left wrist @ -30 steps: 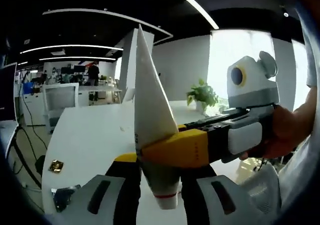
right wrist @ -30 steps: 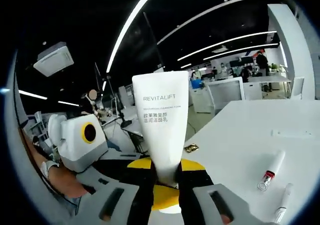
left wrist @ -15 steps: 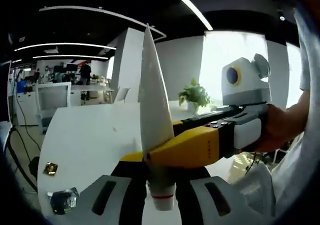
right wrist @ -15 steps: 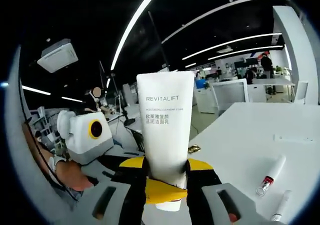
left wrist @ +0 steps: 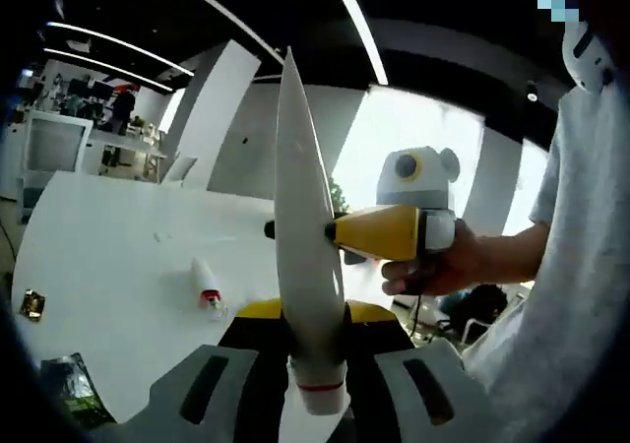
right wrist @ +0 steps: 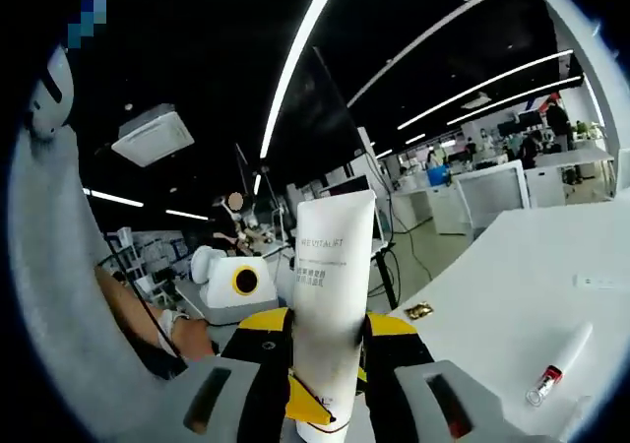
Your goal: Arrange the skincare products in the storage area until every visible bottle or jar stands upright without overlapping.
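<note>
White office table (left wrist: pixel 108 266) below; we see both grippers, left (left wrist: pixel 315 349) and right (right wrist: pixel 327 364), clamping REVITALIFT cleanser tube (right wrist: pixel 330 305); cap half hidden.

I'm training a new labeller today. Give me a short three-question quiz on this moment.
1. True or false: the white tube has its cap end pointing down.
2. Which word is printed on the tube: A) REVITALIFT, B) NIVEA, C) DOVE?
3. Fill in: on the table, a small white tube with a ___ band lies flat.

Key: 1 true; 2 A; 3 red. The left gripper and the right gripper both pinch the tube.
</note>
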A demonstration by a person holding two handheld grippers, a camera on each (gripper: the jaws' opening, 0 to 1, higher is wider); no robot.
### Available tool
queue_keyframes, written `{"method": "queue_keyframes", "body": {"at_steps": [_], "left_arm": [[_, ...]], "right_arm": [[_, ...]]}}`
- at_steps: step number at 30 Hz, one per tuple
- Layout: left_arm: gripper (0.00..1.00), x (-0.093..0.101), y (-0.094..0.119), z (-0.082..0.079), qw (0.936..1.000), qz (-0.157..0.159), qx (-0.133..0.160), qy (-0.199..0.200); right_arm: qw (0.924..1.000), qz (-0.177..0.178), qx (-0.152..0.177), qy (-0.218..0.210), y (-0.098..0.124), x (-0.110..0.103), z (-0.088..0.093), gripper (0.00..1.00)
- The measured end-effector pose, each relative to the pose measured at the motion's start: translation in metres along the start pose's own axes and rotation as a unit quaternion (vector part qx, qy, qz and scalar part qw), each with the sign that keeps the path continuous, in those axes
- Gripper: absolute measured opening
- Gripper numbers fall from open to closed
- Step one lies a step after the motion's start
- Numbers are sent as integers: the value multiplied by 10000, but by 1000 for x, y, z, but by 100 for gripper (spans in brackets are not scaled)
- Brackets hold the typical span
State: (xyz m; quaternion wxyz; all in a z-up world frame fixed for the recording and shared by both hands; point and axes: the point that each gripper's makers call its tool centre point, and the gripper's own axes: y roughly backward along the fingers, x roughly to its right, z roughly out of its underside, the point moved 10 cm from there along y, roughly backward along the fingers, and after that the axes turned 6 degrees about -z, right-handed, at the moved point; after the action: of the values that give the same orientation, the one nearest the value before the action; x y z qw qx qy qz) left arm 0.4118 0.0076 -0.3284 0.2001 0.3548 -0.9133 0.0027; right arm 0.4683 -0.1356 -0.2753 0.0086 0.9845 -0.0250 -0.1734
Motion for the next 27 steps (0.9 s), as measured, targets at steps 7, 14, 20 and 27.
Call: {"method": "queue_keyframes", "body": {"at_steps": [7,14,20,27], "left_arm": [[17,8,-2,2,9982,594,-70,-7],[17,20,-5,8,9909,1283,-405,-28],[22,16,-10,11,9951,756,-480,-414],[27,12,-18,5,9941,-223,-219,-1039]], "right_arm": [[9983,-579,-88,20,6,1,-10,20],[9934,-1113,-54,-269,7,-5,-8,14],[9965,-817,-116,119,7,-7,-5,6],[9984,-299,22,476,7,-4,-6,4]]}}
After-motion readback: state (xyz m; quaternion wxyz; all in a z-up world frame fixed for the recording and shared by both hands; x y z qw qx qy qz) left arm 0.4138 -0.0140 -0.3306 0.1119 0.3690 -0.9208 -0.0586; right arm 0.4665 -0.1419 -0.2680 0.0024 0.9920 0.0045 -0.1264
